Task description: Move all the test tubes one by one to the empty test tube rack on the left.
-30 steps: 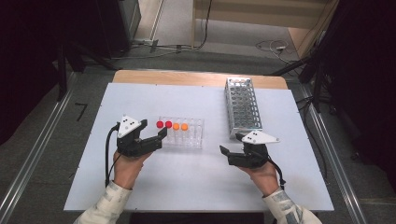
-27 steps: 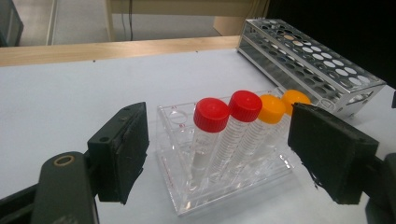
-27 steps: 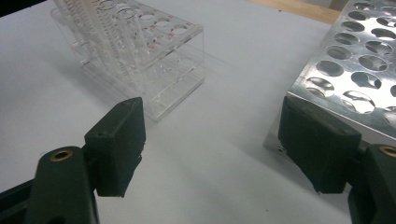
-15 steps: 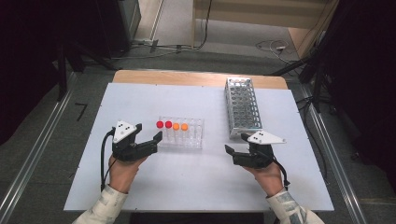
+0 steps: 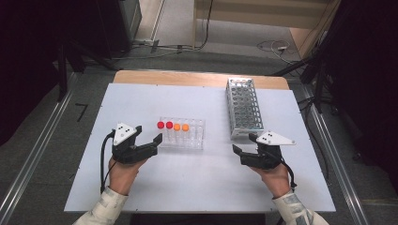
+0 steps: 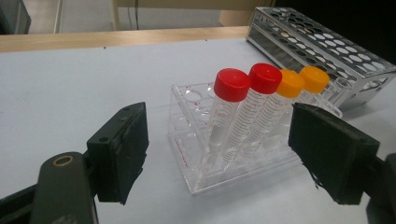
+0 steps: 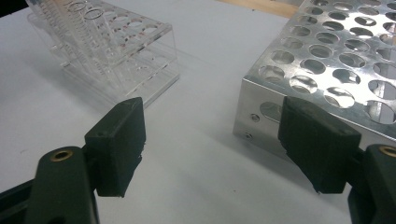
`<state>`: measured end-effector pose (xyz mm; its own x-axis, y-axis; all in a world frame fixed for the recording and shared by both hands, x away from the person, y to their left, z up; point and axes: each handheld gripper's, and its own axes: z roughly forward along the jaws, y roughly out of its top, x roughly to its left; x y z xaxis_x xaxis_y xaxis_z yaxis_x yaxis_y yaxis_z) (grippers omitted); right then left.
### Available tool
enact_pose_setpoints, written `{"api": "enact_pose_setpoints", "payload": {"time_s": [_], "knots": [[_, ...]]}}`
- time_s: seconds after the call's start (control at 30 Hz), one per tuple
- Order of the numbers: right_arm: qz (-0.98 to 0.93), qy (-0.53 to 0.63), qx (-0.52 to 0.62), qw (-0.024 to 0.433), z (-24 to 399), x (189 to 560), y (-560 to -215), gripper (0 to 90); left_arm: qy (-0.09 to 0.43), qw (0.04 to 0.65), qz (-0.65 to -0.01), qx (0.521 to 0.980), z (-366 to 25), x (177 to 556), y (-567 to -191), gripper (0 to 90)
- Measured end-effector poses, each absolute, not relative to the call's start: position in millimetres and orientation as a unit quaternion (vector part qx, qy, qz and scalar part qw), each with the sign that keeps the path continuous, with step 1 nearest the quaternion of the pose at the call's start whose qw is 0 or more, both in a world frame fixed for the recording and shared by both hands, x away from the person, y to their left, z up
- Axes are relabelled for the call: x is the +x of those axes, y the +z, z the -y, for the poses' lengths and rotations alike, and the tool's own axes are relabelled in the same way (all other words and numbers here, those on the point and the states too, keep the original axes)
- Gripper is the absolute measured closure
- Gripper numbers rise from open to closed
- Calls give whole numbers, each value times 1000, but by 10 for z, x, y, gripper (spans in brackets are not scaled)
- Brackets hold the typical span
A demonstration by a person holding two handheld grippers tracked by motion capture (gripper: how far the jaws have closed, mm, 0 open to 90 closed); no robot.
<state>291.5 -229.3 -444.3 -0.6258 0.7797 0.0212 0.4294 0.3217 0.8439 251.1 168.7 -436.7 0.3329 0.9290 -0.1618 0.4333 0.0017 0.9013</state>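
A clear plastic rack (image 5: 192, 138) stands mid-table and holds two red-capped tubes (image 5: 165, 124) and two orange-capped tubes (image 5: 181, 127). My left gripper (image 5: 149, 134) sits just left of it, open, with its jaws pointing at the rack. In the left gripper view the red-capped tubes (image 6: 247, 79) and orange-capped tubes (image 6: 301, 80) lean in the clear rack (image 6: 196, 140) beyond the open left gripper (image 6: 219, 140), which touches nothing. My right gripper (image 5: 244, 143) is open and empty near the front end of the metal rack (image 5: 244, 108). In the right gripper view the right gripper (image 7: 210, 140) faces the metal rack's corner (image 7: 261, 102).
The metal rack (image 6: 327, 42) with many empty holes lies lengthwise at the back right. A white board (image 5: 197, 187) covers the table, with a wooden edge (image 5: 197, 78) at the far side. Dark floor, cables and rails surround the table.
The left gripper has drifted slightly back and left, away from the clear rack; the right gripper has shifted a little to the right. Both sets of jaws stand as wide as before.
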Motion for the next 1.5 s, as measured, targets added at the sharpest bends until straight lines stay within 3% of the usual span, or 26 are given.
{"api": "enact_pose_setpoints", "payload": {"time_s": [1.5], "knots": [[-768, 434, 417, 217, 2728, 2849, -4467, 219, 274, 469, -535, 648, -1824, 2398, -4453, 163]]}}
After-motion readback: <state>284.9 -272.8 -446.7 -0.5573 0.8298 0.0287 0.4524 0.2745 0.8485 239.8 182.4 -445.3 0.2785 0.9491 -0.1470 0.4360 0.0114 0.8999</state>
